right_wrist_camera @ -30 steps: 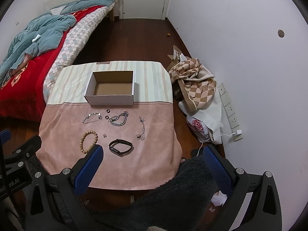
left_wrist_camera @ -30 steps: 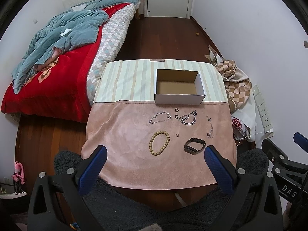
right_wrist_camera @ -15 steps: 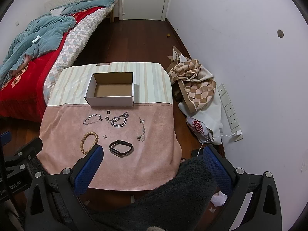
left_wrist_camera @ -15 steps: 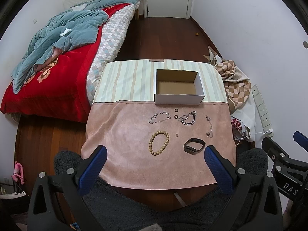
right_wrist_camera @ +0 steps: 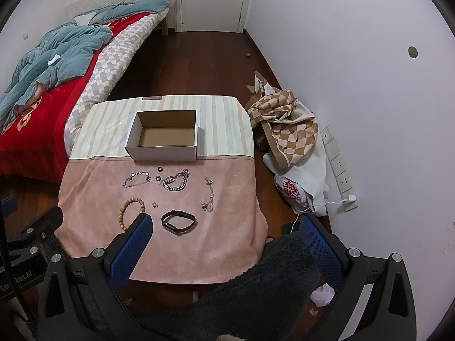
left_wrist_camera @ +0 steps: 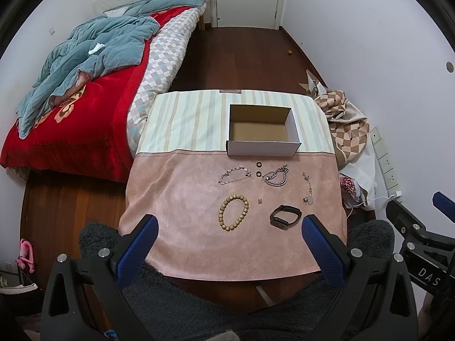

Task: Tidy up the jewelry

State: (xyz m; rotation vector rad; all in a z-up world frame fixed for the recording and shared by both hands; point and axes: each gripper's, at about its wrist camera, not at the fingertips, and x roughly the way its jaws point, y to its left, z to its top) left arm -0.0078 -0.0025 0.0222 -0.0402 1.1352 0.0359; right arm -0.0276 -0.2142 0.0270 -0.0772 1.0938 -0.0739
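An empty white cardboard box [left_wrist_camera: 263, 129] [right_wrist_camera: 163, 139] stands on the striped far half of the small table. On the pink cloth [left_wrist_camera: 182, 199] in front of it lie a wooden bead bracelet [left_wrist_camera: 233, 212] [right_wrist_camera: 129, 210], a black band [left_wrist_camera: 285, 216] [right_wrist_camera: 179, 221], a thick silver chain [left_wrist_camera: 276, 178] [right_wrist_camera: 175, 182], a thin silver bracelet [left_wrist_camera: 233, 175] [right_wrist_camera: 136, 179], two small black rings [left_wrist_camera: 258, 169], a thin necklace [left_wrist_camera: 308, 191] [right_wrist_camera: 210, 194] and a tiny earring [left_wrist_camera: 259, 200]. My left gripper [left_wrist_camera: 229, 237] and right gripper [right_wrist_camera: 226, 238] are open and empty, held above the table's near edge.
A bed [left_wrist_camera: 71, 91] with a red cover and blue blanket stands at the left. Checked fabric and a bag [right_wrist_camera: 287, 130] lie on the floor right of the table, by wall sockets [right_wrist_camera: 338, 164]. A dark fuzzy cloth [left_wrist_camera: 199, 307] lies below the grippers.
Both grippers have drifted very slightly; the view of the table barely shifts. Nothing on the table has moved.
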